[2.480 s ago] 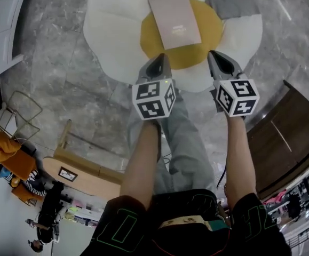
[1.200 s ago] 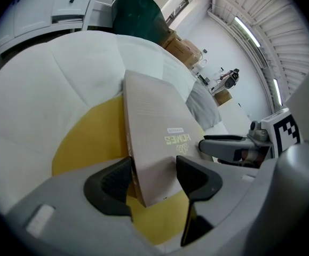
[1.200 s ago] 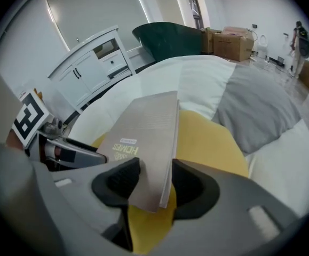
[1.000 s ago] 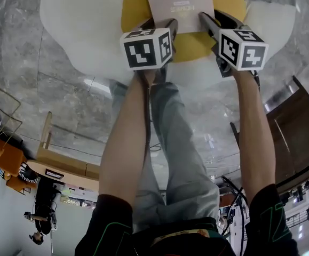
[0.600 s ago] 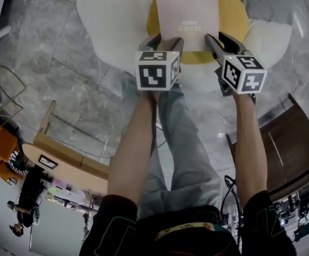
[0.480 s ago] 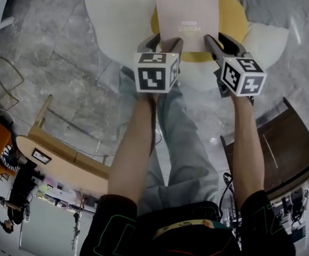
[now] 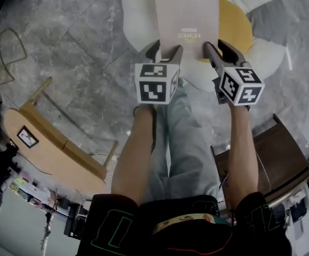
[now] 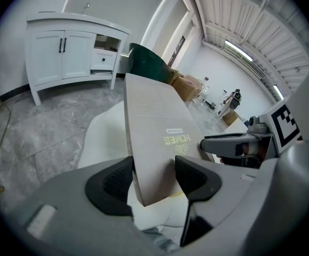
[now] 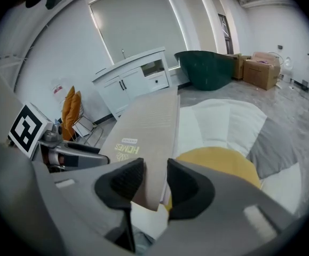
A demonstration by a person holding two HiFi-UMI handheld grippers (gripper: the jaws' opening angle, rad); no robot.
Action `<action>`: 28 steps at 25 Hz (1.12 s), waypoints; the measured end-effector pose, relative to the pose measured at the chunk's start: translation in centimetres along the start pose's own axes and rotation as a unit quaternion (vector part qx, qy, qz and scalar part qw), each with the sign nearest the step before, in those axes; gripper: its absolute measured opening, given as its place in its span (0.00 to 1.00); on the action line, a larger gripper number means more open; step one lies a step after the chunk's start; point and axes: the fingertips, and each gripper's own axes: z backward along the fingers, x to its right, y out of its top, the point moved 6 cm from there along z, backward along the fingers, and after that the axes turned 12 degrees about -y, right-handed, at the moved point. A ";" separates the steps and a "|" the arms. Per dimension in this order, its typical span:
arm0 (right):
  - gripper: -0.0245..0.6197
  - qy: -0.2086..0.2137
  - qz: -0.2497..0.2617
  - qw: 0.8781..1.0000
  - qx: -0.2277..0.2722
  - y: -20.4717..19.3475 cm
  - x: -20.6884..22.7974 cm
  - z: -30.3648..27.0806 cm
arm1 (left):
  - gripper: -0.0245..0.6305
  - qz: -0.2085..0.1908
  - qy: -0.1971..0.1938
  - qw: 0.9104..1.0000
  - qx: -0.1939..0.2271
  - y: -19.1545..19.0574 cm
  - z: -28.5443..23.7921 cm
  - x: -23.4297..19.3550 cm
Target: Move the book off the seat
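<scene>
1. My left gripper (image 8: pixel 154 179) had its jaws clamped on the near left corner of the flat pale beige book (image 7: pixel 186 9), which had "HOMES" printed on its cover.
2. My right gripper (image 9: pixel 155 184) had its jaws clamped on the near right corner, one pad on each face.
3. The book hung tilted between both grippers, above the white flower-shaped cushion seat (image 7: pixel 138 7) with its yellow centre, not resting on it.
4. The grey marble floor (image 7: pixel 63 52) lay around the seat.

the book (image 8: pixel 153 122) cover reads "homes" in pale yellow letters (the small label above it is illegible).
</scene>
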 end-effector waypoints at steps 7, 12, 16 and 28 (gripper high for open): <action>0.25 0.056 0.049 0.997 0.006 -1.2 -11.3 1.4 | 0.44 0.040 0.054 0.997 0.045 -4.9 10.8 -4.1; 0.25 0.115 0.113 0.987 0.000 -1.0 -20.7 2.4 | 0.44 0.090 0.109 0.986 0.092 -8.4 19.7 -6.9; 0.25 0.162 0.173 0.972 -0.002 -0.4 -28.0 3.1 | 0.44 0.134 0.151 0.970 0.135 -11.1 26.1 -9.0; 0.25 0.281 0.341 0.897 -0.019 -1.9 -50.6 3.9 | 0.44 0.263 0.261 0.892 0.259 -20.9 42.7 -15.8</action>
